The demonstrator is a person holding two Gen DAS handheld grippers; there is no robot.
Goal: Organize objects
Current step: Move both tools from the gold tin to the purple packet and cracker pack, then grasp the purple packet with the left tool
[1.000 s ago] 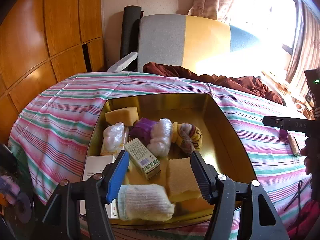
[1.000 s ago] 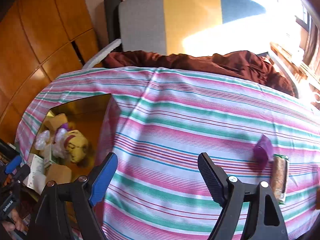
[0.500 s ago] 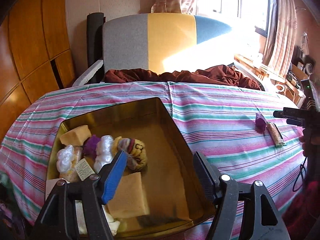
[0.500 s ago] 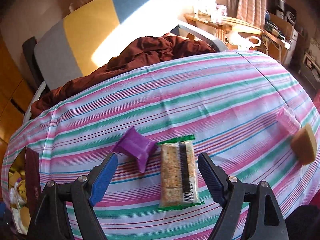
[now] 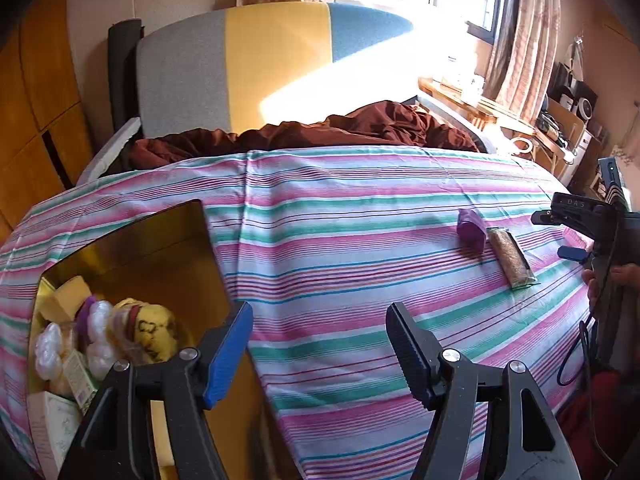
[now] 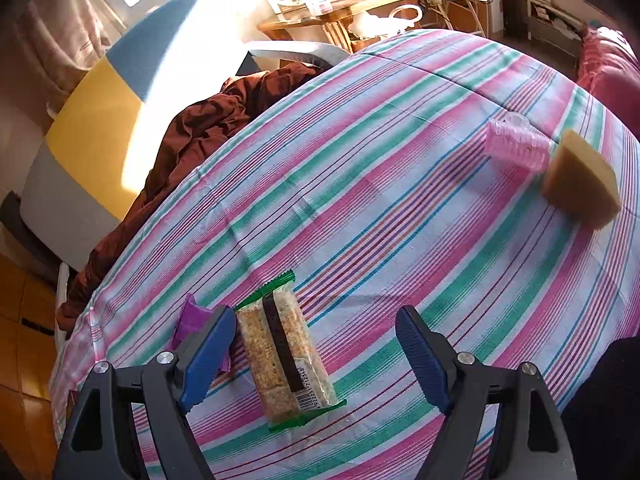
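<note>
The right gripper (image 6: pixel 316 350) is hovering wide open over the cracker pack (image 6: pixel 285 354) beside the purple packet (image 6: pixel 192 320); its left finger may snag that packet. The left gripper (image 5: pixel 318 344), also wide open and empty, is waiting near the box (image 5: pixel 168 240).

Purple packet (image 6: pixel 191 321) partly hidden behind right tongs' (image 6: pixel 316 354) left finger.
</note>
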